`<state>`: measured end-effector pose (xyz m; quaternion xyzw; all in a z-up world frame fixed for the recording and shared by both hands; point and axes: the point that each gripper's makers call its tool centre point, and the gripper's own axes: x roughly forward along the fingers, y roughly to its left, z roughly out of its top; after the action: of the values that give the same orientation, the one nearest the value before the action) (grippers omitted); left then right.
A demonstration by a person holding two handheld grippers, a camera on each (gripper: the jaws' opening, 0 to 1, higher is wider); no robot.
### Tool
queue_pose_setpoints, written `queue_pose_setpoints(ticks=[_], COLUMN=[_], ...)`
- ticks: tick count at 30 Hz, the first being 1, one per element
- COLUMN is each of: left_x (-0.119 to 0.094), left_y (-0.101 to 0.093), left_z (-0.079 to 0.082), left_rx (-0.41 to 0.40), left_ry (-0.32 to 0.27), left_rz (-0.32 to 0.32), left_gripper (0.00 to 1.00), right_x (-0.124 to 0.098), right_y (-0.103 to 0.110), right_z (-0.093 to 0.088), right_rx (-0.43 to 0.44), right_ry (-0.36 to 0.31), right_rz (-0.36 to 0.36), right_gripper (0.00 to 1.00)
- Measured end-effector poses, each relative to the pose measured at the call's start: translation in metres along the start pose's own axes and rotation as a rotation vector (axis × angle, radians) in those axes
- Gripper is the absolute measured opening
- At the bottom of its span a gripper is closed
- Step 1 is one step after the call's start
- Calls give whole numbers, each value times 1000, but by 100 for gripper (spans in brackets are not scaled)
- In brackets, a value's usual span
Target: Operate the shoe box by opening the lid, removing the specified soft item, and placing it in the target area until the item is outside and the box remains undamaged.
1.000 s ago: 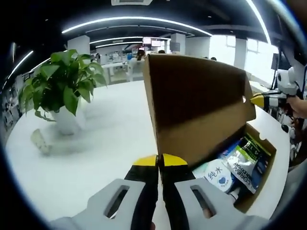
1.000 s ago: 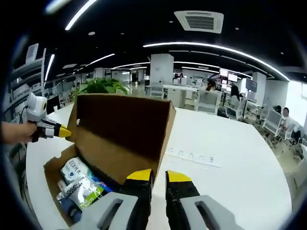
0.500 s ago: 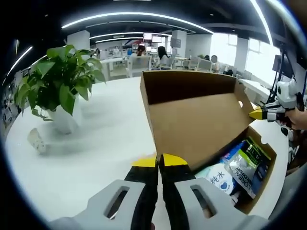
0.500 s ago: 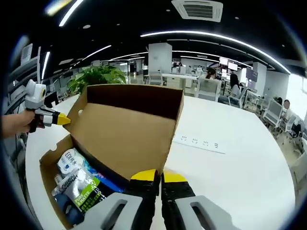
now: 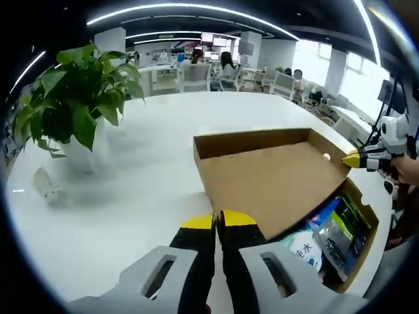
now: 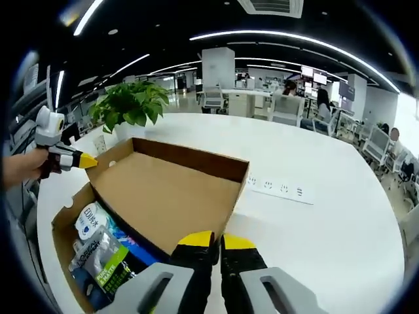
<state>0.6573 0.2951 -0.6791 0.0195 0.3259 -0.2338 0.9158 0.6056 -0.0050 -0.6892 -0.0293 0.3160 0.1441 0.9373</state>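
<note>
A brown cardboard shoe box [image 5: 361,243] [image 6: 60,222] stands open on a white table. Its lid [image 5: 272,180] [image 6: 163,199] is folded back, nearly level. Inside lie soft packs: a white one with blue print [image 5: 304,248] [image 6: 87,216], a green and grey one [image 5: 335,235] [image 6: 103,261], and a blue one beneath. My left gripper [image 5: 216,220] is shut on the lid's near edge; in the right gripper view it [image 6: 84,161] meets the lid's left corner. My right gripper [image 6: 215,241] is shut on the lid's edge; in the left gripper view it [image 5: 353,159] meets the right corner.
A potted green plant [image 5: 72,104] [image 6: 131,108] stands on the round white table [image 5: 131,216], with a paper cup [image 5: 44,186] beside it. A white power strip [image 6: 275,190] lies beyond the lid. Office desks, chairs and people fill the background.
The lid has swung from upright back to nearly flat, with both grippers at its edge. The right jaws closed from a small gap.
</note>
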Motion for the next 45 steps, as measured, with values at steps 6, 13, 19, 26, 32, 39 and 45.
queue_pose_setpoints(ticks=[6,13,19,26,32,39,45], left_x=[5,7,0,-17,-32,-49,-55], left_y=[0,-1,-4,-14,-25,-57,-79], left_z=[-3,-5,-1,-3,2,-5,-16], left_rx=[-22,-26,24,101,151,179,173], left_ry=[47,69,49,35,16,8,12], left_rz=[5,21,19,24,19,-33,-70], left_gripper=[0,1,3,9,12,14,14], right_x=[5,5,0,-15,-28,-43,-52], right_y=[0,-1,0,0,7,18,21], right_z=[-3,-5,-2,2,0,-5,-14], right_rx=[-6,-9,-32,-74,-90,-122,-123], right_ry=[27,38,19,-27,-45,-52,-42], right_rz=[-7,-16,-15,0,33,71,79], right_gripper=[0,0,0,5,14,20,21])
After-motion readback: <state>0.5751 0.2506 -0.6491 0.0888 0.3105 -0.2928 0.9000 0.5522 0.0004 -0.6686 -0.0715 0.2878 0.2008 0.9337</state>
